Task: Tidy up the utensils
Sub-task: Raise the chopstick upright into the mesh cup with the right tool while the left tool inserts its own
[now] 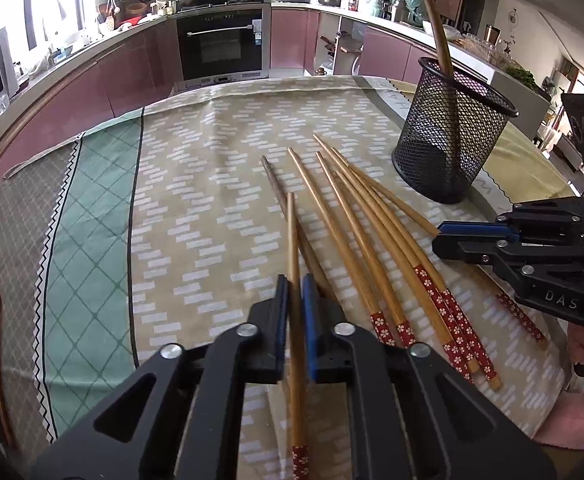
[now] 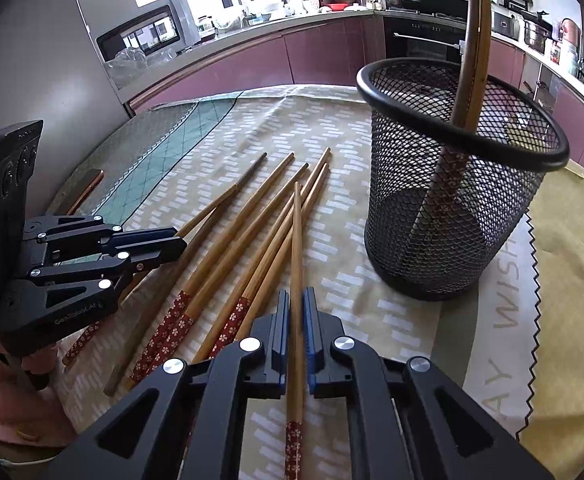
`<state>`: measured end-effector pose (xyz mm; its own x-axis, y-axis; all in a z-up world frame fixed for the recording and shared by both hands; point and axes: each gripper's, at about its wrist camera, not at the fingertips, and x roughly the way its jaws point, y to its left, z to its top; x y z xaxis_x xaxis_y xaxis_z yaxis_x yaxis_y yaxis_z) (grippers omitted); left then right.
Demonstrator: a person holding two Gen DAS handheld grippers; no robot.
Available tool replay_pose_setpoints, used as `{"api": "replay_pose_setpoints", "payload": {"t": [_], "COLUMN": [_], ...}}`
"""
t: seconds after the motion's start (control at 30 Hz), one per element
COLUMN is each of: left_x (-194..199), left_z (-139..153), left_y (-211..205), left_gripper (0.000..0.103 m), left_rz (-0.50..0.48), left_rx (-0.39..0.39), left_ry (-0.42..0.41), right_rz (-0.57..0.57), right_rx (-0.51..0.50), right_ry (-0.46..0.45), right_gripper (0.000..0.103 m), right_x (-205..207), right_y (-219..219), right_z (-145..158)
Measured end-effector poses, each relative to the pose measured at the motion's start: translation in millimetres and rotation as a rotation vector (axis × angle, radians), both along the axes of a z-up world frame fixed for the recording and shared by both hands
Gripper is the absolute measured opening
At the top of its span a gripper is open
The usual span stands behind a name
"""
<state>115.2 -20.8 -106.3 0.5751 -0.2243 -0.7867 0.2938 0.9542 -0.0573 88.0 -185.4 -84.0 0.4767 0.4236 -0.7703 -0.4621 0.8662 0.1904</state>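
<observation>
Kitchen setting noted: pink cabinet fronts and a built-in oven [image 1: 222, 42] are seen beyond a table spread with a patterned tablecloth [image 1: 196, 184].

Left gripper [image 1: 295, 292]: jaws drawn narrow and pressed on a single bamboo chopstick [image 1: 291, 236], which is held lengthwise between the pads, tip ahead of the jaws, red floral end behind them.

Right gripper [image 2: 296, 308]: jaws likewise narrow, clamped on another bamboo chopstick [image 2: 297, 248], tip pointing ahead, floral band trailing behind.

Loose chopsticks [image 1: 356, 232] are fanned on the cloth, to the right of the left jaws and to the left of the right jaws.

A black mesh holder [image 2: 456, 184] is placed upright ahead and to the right of both jaw pairs; two chopsticks [image 2: 472, 40] are leaned inside it, tips up.

A pink sleeve [image 2: 8, 396] is glimpsed beneath the left gripper in the right wrist view.
</observation>
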Motion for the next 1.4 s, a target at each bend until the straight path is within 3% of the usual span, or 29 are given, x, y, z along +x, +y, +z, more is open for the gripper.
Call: {"api": "replay_pose_setpoints", "payload": {"t": [0.77,1.17,1.4], "left_x": [-27.4,-8.6,6.7], "left_z": [118.5,168.4,196.7], "left_y": [5.5,-7.7,-28.0], "left_gripper": [0.007,0.007,0.007], "left_rz": [-0.168,-0.19,-0.21], "left_rx": [-0.267,-0.377,-0.403], "left_ry": [-0.193,-0.312,-0.367], "right_rz": [-0.081,-0.102,-0.108], "right_rx": [0.242,0.277,0.272], "right_ry": [-0.215,-0.34,-0.395], "right_gripper": [0.006,0.006,0.006], "right_x": [-27.5,-17.4,-3.2], "right_y": [-69.9,-90.0,-100.5], "right_z": [84.9,133.5,156.6]}}
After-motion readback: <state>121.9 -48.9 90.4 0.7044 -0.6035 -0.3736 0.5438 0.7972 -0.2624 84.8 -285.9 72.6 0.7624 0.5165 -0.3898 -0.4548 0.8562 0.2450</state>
